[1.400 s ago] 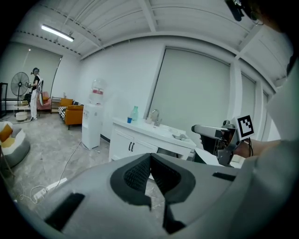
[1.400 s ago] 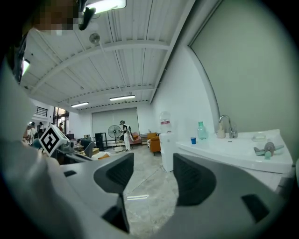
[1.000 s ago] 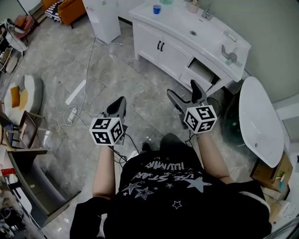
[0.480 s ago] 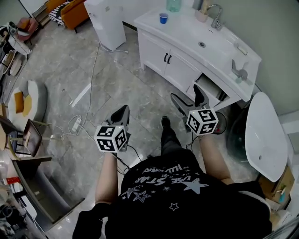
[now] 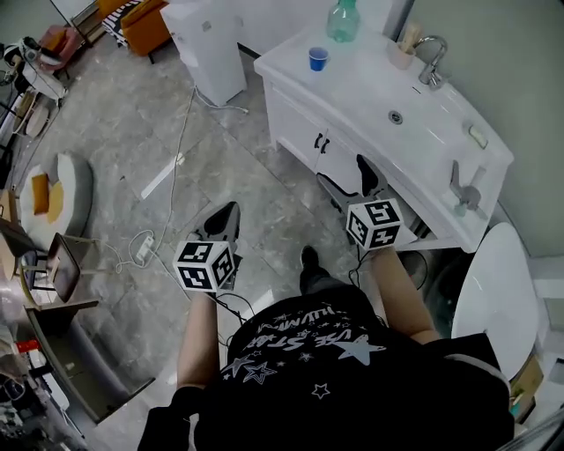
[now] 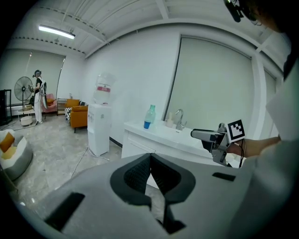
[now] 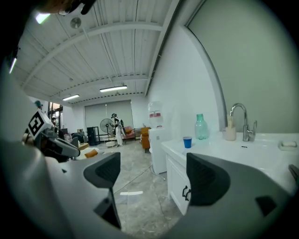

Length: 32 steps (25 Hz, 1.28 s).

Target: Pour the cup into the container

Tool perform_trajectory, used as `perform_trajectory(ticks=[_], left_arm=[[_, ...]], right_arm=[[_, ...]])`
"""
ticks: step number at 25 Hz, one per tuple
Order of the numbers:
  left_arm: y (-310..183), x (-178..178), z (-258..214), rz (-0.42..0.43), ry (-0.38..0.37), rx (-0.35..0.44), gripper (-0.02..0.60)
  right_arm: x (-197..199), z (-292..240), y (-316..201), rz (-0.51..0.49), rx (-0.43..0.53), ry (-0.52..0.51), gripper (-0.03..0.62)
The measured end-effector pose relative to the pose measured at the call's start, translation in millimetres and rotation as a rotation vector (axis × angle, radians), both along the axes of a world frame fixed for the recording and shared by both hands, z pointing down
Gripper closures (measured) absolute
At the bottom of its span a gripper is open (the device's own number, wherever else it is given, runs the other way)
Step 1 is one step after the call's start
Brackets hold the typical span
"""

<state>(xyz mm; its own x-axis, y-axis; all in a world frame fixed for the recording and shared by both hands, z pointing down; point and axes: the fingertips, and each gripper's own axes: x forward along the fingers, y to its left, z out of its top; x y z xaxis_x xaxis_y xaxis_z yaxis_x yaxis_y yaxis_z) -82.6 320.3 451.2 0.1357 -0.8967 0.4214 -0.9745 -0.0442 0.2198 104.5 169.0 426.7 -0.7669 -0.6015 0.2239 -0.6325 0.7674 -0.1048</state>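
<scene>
Blue cup [image 5: 318, 59] is seen on the counter [image 5: 370, 88] beside a bottle [image 5: 343, 21], well apart from both grippers. Nothing is held: right gripper [image 5: 340, 173] is spread wide, left gripper [image 5: 227, 216] pressed together. Approach is judged underway; a reach to the cup is called for next.

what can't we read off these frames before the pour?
- Blue cup: fill level. It is too small in the head view, and both gripper views see it only side-on.
- Green bottle: its top is cut off by the head view's upper edge, and the cap is too small in the gripper views.
- Beige holder by the tap: contents too small in every view.
</scene>
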Motion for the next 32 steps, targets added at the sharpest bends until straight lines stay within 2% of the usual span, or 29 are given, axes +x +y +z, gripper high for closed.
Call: perform_trajectory(ticks=[9, 18, 26, 32], left_arm=[[-104, 16, -4, 0.003, -0.036, 0.005, 0.571], [-168, 30, 6, 0.032, -0.049, -0.021, 0.571], [-225, 5, 3, 0.047, -0.057, -0.015, 0.571], [-292, -24, 6, 0.082, -0.062, 0.003, 0.571]], right_arm=[[16, 12, -103, -0.010, -0.032, -0.003, 0.154], [28, 21, -170, -0.005, -0.034, -0.002, 0.186], [8, 35, -214, -0.019, -0.046, 0.015, 0.214], [-18, 29, -263, -0.032, -0.017, -0.001, 0.226]])
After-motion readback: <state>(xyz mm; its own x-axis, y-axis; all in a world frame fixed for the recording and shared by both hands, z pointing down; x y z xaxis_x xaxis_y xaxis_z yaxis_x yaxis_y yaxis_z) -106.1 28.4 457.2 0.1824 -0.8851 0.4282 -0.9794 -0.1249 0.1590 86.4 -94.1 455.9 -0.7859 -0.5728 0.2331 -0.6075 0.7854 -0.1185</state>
